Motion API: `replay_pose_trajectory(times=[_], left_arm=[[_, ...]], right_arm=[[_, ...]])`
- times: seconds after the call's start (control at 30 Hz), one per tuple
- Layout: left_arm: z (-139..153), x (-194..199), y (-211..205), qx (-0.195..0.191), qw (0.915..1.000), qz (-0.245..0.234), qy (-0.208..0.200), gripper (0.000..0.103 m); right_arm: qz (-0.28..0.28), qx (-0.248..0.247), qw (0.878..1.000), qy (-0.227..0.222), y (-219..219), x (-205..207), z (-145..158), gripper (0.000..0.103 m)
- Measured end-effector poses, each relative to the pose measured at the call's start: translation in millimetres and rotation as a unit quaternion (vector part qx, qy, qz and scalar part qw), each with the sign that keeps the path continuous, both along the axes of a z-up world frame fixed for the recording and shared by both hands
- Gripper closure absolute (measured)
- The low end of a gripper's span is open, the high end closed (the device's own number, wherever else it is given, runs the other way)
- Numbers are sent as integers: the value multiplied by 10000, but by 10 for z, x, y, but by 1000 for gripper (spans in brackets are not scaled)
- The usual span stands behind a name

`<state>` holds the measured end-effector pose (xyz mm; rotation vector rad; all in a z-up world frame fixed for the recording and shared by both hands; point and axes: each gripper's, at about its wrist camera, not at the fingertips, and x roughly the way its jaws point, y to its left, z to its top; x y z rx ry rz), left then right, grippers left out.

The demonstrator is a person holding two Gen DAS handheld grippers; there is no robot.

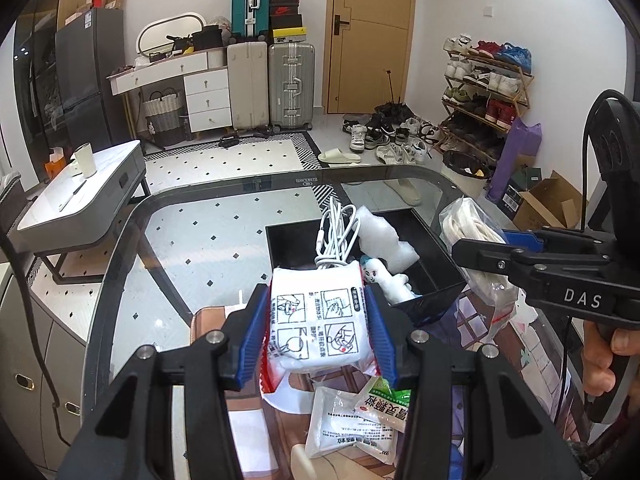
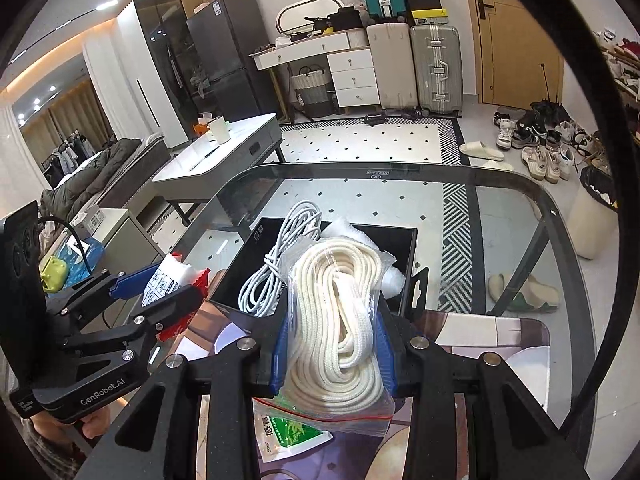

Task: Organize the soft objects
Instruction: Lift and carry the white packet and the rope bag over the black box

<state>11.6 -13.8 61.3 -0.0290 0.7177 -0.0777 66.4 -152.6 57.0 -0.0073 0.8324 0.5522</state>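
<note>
Just short of black bin [image 2: 404, 240], both loads raised above table [image 2: 516, 208]: right tool [image 2: 334, 354] clamped on bagged rope [image 2: 340, 320], long axis toward bin; left tool [image 1: 318, 334] clamped on white packet [image 1: 318, 320], bin directly ahead, equally near.

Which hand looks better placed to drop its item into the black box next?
Probably right. The right gripper holds the bagged rope directly before the black box; the left gripper, holding the white packet, sits further to the side.
</note>
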Motion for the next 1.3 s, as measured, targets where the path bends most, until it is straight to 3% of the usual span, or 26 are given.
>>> replay_pose_trajectory(times=[1.3], left_arm=[[-205,684,-14,14,9997,-119,228,57]], right_arm=[[224,84,9997,80,357,720,-136,67]])
